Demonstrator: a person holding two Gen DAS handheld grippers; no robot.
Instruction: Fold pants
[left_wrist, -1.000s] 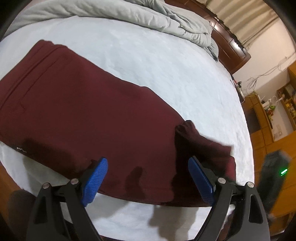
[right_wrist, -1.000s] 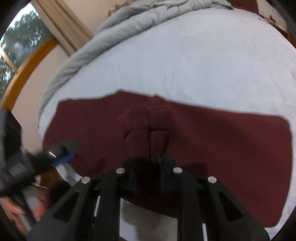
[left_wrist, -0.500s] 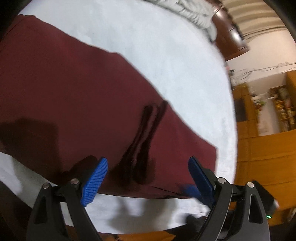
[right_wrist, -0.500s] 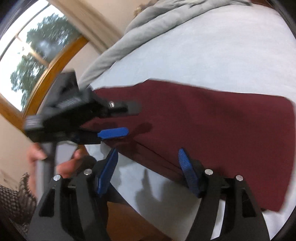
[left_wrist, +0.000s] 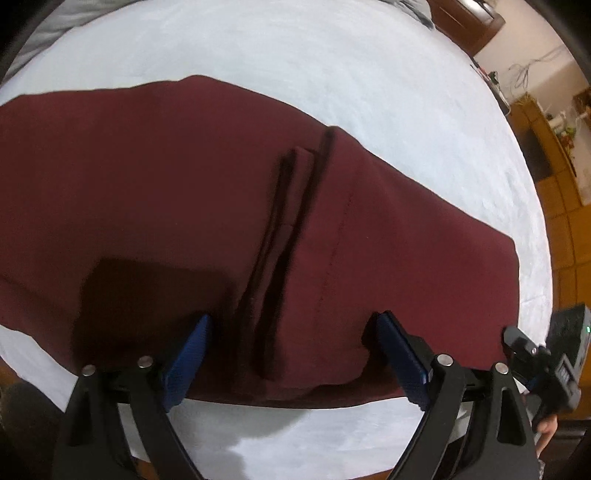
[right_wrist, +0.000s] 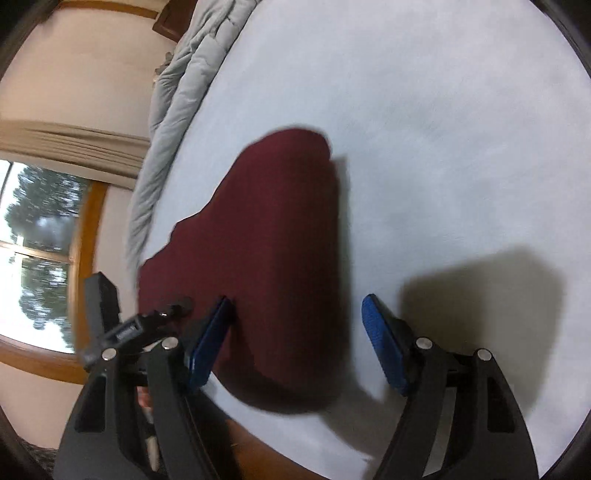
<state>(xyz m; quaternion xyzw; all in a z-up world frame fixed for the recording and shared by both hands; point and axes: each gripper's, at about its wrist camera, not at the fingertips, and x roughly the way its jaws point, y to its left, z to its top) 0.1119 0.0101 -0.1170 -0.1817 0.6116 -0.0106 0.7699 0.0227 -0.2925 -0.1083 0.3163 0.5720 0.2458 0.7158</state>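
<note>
The maroon pants (left_wrist: 184, 192) lie flat across the pale bed sheet (left_wrist: 332, 66), with a leg end folded back over the middle so that cuff edges (left_wrist: 291, 206) run toward me. My left gripper (left_wrist: 291, 354) is open and empty, just above the pants' near edge. In the right wrist view the pants (right_wrist: 273, 258) show end-on, and my right gripper (right_wrist: 295, 336) is open and empty over their near end. The right gripper's body shows at the lower right of the left wrist view (left_wrist: 554, 362).
A grey duvet (right_wrist: 184, 85) is bunched along the far side of the bed. A window (right_wrist: 37, 258) with a wooden frame is at the left. Wooden cabinets (left_wrist: 554, 155) stand to the right. The bed's near edge (right_wrist: 280, 458) is just below the grippers.
My right gripper has let go of the leg end, which now lies folded on the pants, and has swung to the pants' end. My left gripper has moved closer over the fold.
</note>
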